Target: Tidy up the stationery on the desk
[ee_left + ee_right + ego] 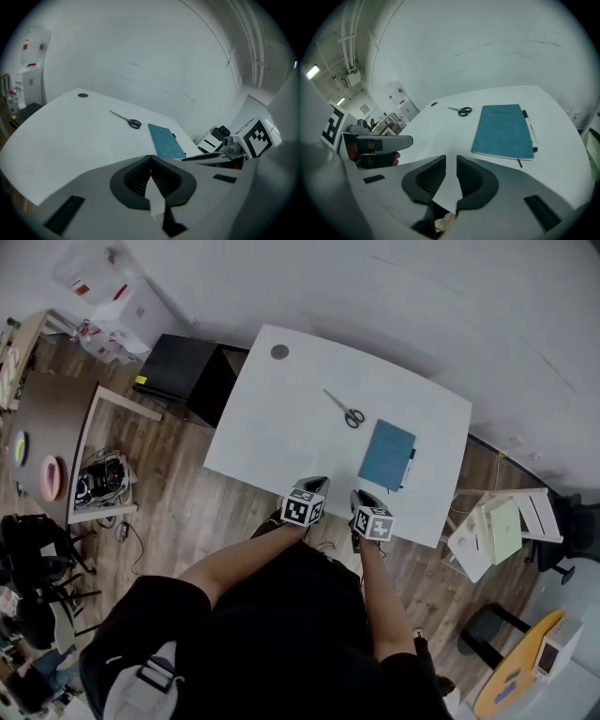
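Observation:
On the white desk [281, 418] lie black-handled scissors [349, 412], a teal notebook [386, 454] and a pen [409, 468] along the notebook's right edge. Both grippers hover at the desk's near edge, short of these things. My left gripper [317, 485] is shut with nothing in it; from its own view the jaws meet [150, 160], with the scissors [132, 123] and notebook [165, 140] farther off. My right gripper [365, 496] stands slightly open and empty [451, 161], and the notebook [504, 130], pen [529, 129] and scissors [461, 111] lie beyond it.
A round cable grommet [279, 352] sits at the desk's far left corner. A black cabinet [183, 371] stands left of the desk, and a white shelf unit [497, 531] stands at its right. A wooden table [56, 423] is far left.

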